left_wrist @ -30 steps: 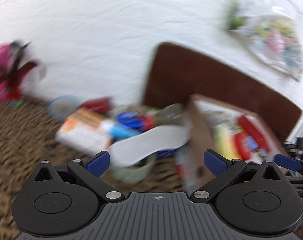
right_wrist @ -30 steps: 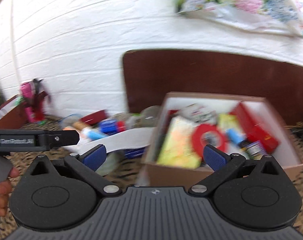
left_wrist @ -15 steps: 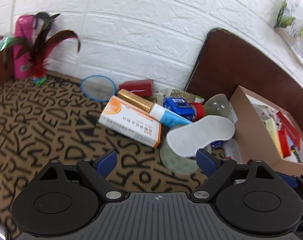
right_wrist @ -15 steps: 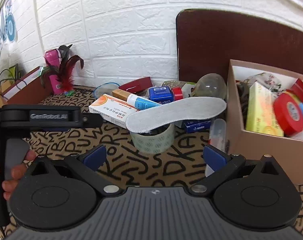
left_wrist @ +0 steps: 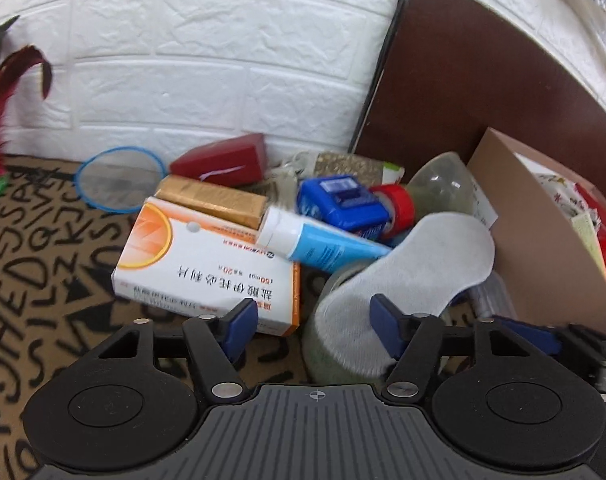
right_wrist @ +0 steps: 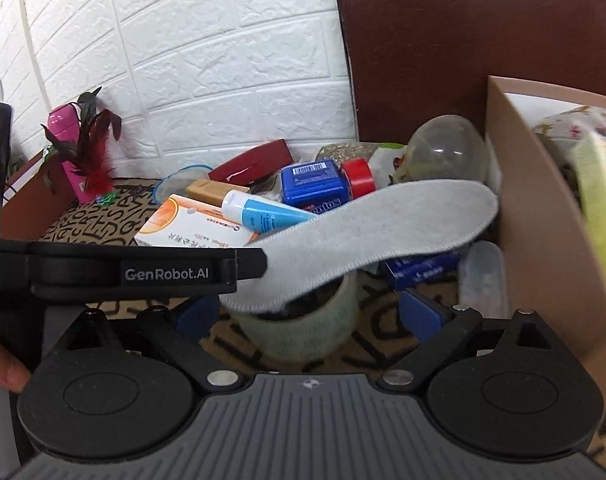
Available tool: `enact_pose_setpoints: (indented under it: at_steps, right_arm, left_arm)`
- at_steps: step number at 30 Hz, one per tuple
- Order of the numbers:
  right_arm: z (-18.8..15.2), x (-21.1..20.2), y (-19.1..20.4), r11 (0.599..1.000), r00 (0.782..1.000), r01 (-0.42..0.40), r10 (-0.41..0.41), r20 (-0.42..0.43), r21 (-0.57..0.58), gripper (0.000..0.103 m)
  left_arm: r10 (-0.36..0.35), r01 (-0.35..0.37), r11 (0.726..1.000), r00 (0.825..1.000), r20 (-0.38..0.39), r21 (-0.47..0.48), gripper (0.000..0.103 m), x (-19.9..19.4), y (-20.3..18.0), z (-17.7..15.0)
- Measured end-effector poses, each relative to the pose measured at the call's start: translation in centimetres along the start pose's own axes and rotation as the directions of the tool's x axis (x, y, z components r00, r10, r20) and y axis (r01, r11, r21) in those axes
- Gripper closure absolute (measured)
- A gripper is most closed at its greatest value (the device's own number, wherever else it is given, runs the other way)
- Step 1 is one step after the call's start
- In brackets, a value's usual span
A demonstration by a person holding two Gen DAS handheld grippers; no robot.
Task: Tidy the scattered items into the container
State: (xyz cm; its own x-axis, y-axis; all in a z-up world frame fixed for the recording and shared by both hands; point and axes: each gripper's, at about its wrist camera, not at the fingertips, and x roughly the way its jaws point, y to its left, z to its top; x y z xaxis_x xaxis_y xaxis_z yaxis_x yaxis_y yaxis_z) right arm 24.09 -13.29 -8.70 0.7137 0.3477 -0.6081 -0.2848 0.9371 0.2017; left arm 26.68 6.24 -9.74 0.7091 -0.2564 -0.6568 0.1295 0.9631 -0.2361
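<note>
Beside the cardboard box [right_wrist: 543, 216], atop the tape roll [right_wrist: 303, 332]: lying loose, the grey insole [right_wrist: 375, 232]. Closing around its near end, not yet pinching, left gripper [left_wrist: 315, 320]; hovering wide open, right gripper [right_wrist: 307, 316]. Needing next: firm pinch, lift, carry boxward.

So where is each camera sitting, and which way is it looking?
Left wrist: sits on the left gripper, looking forward and down at the medicine box and grey insole; its own blue fingers show.
Right wrist: sits on the right gripper, facing the tape roll and cardboard box; the left gripper and a fingertip show.
Both share the insole, blue tube and box.
</note>
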Motion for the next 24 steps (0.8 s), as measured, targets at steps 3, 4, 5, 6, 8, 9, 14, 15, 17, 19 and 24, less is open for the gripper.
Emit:
enact_pose_setpoints:
  at_steps: [3, 4, 5, 6, 8, 9, 14, 15, 17, 19, 24]
  right_arm:
    - [0.6, 1.3, 0.0, 1.000, 1.000, -0.014, 0.014, 0.004, 0.004, 0.010]
    - [0.7, 1.7, 0.0, 1.000, 1.000, -0.020, 0.020, 0.003, 0.003, 0.011]
    - [0.8, 2.0, -0.1, 1.000, 1.000, -0.027, 0.027, 0.000, 0.004, 0.020]
    - [0.7, 2.2, -0.1, 0.999, 0.999, -0.038, 0.038, -0.004, 0.013, 0.024]
    - [0.5, 1.9, 0.1, 0.999, 0.999, -0.034, 0.034, 0.005, 0.001, 0.025]
    - [0.2, 1.6, 0.3, 0.999, 1.000, -0.027, 0.028, 0.012, -0.021, 0.027]
    - [-0.4, -0.7, 0.9, 0.998, 0.999, -0.002, 0.004, 0.035, -0.058, 0.046]
    - [-0.5, -1.3, 0.9, 0.998, 0.999, -0.009, 0.011, 0.035, -0.059, 0.048]
    - [-1.1, -2.8, 0.9, 0.998, 0.999, -0.023, 0.025, 0.040, -0.067, 0.050]
    - [-1.8, -4.3, 1.0, 0.998, 0.999, -0.026, 0.028, 0.038, -0.063, 0.054]
    - [-4.1, -7.8, 1.0, 0.998, 0.998, -0.054, 0.055, 0.033, -0.024, 0.056]
  left_arm:
    - [-0.053, 0.053, 0.999, 0.999, -0.011, -0.005, 0.078, 0.4, 0.0, 0.5]
    - [-0.054, 0.054, 0.999, 0.998, -0.014, 0.000, 0.078, 0.4, -0.1, 0.5]
    - [-0.047, 0.047, 0.999, 0.999, -0.009, 0.016, 0.080, 0.2, -0.3, 0.4]
    - [-0.043, 0.043, 0.999, 0.999, -0.005, 0.032, 0.081, 0.0, -0.5, 0.2]
    - [-0.033, 0.033, 0.998, 0.999, -0.006, 0.048, 0.082, -0.5, -0.7, -0.1]
    - [-0.032, 0.032, 0.998, 0.999, -0.007, 0.049, 0.082, -0.8, -0.8, -0.2]
    - [-0.031, 0.031, 0.998, 1.000, 0.002, 0.052, 0.084, -3.9, -1.7, -1.8]
    - [-0.038, 0.038, 0.998, 0.999, 0.007, 0.050, 0.084, -4.7, -1.9, -2.2]
    - [-0.057, 0.056, 0.998, 0.998, 0.009, 0.039, 0.083, -6.3, -2.1, -3.1]
    - [-0.073, 0.073, 0.997, 0.997, 0.008, 0.032, 0.084, -7.6, -2.4, -4.1]
    - [-0.160, 0.160, 0.986, 0.987, -0.002, -0.037, 0.090, -10.2, -2.7, -6.7]
